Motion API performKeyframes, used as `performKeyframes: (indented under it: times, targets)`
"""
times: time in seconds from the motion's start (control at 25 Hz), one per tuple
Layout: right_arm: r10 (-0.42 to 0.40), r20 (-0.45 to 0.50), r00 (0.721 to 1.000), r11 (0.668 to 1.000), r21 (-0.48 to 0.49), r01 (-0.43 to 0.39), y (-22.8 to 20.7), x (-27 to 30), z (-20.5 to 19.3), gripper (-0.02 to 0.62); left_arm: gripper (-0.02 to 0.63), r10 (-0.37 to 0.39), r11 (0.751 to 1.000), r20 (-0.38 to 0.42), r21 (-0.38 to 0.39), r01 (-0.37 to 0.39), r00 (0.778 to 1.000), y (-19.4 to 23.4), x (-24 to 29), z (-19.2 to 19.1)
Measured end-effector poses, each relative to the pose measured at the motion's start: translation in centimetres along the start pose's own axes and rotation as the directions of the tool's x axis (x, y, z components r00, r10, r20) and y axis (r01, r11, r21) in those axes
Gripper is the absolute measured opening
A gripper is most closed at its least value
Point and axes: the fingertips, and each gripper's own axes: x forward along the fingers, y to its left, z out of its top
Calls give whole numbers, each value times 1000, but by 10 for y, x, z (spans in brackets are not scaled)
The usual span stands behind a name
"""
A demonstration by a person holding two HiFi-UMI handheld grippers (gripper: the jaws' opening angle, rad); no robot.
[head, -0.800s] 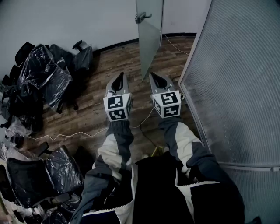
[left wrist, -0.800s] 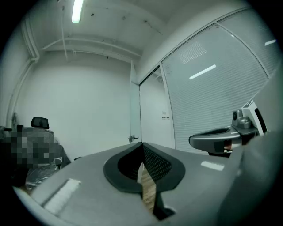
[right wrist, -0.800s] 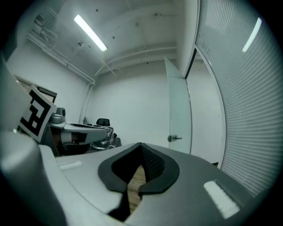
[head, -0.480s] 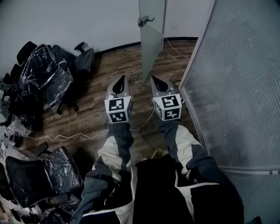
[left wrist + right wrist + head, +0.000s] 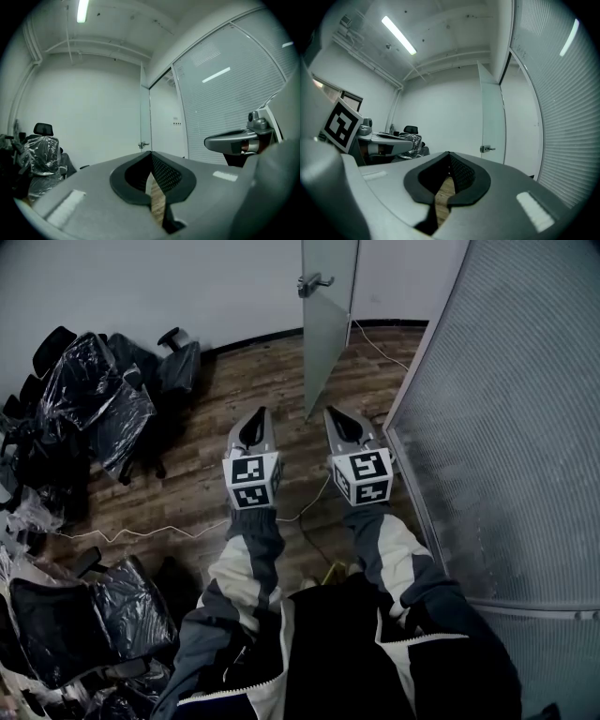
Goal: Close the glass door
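The left arm point(image 5: 246, 559) and right arm point(image 5: 392, 554) reached forward side by side. The left gripper point(image 5: 257, 413) was held level and pointed to twelve o'clock in the head view. The right gripper point(image 5: 331, 412), at its three o'clock, angled toward eleven. Both pairs of jaws were closed and empty, though the left's tips only seemed to meet.

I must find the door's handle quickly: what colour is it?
Silvery grey metal; the handle shows best in the head view, on the frosted glass door.
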Motion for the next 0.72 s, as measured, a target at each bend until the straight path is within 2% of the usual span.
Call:
performKeyframes:
  times: [0.32, 0.72]
  targets:
    - [-21, -14, 1000, 1000, 3, 21, -11, 33, -7, 6, 2, -32, 999, -3, 2, 32, 999, 17, 35, -5]
    - [-39, -33, 999, 999, 5, 39, -80, 104, -23, 6, 2, -70, 998, -25, 6, 70, 997, 18, 138, -15]
